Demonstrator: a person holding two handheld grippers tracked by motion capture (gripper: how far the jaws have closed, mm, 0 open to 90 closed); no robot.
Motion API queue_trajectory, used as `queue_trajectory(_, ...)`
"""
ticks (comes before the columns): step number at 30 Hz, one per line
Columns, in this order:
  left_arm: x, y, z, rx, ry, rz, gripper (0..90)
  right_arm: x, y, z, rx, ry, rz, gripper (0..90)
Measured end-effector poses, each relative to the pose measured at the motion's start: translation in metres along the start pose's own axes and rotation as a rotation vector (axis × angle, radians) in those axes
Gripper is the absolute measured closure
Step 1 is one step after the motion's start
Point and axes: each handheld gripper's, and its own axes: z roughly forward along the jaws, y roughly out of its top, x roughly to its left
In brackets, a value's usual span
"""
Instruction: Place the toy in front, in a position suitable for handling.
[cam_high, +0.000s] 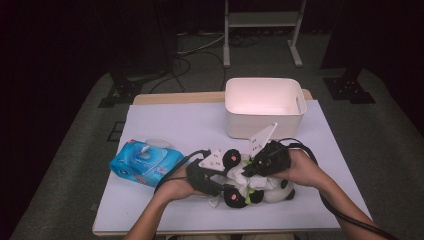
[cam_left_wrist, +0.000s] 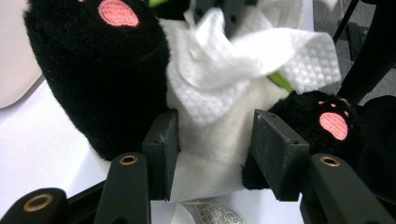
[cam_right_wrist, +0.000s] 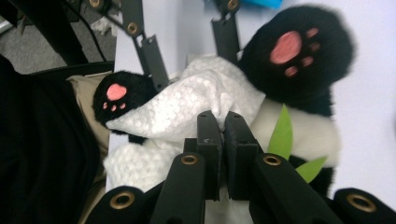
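A plush panda (cam_high: 260, 190) lies on its back near the front edge of the counter (cam_high: 175, 125), paws up, with one white wet wipe (cam_right_wrist: 187, 105) draped over its white belly. The right gripper (cam_high: 267, 159) comes in from the right, tilted down over the toy, its jaws pinched shut on a fold of the wipe. The left gripper (cam_high: 220, 175) reaches in low from the left; its jaws straddle the panda's lower body between the two black legs, parted and, as far as I can see, not pressing on it. Both of the person's forearms rise from the near edge, hands wrapped round the gripper bodies. To the left sits one blue pack of wipes (cam_high: 145, 162); behind stands one white plastic bin (cam_high: 264, 107).
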Motion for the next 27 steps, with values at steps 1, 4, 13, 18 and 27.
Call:
queue_trajectory(1,0.000,0.000,0.000,0.002,-0.001,0.003,51.3,-0.003,0.001,-0.005,-0.020,-0.014,0.003,85.4)
queue_trajectory(4,0.000,0.001,0.000,0.006,0.000,0.006,51.6,-0.006,0.001,-0.011,-0.040,-0.025,0.011,85.4)
queue_trajectory(13,0.003,0.002,-0.007,-0.001,0.007,-0.001,51.9,-0.005,-0.006,0.006,0.026,0.024,0.027,85.4)
queue_trajectory(18,0.008,0.002,-0.018,-0.014,0.027,-0.005,51.5,-0.003,-0.010,0.007,0.011,0.038,0.031,85.4)
queue_trajectory(27,0.017,0.006,-0.020,-0.031,0.059,-0.023,46.5,0.007,-0.010,0.009,0.031,0.063,0.011,85.4)
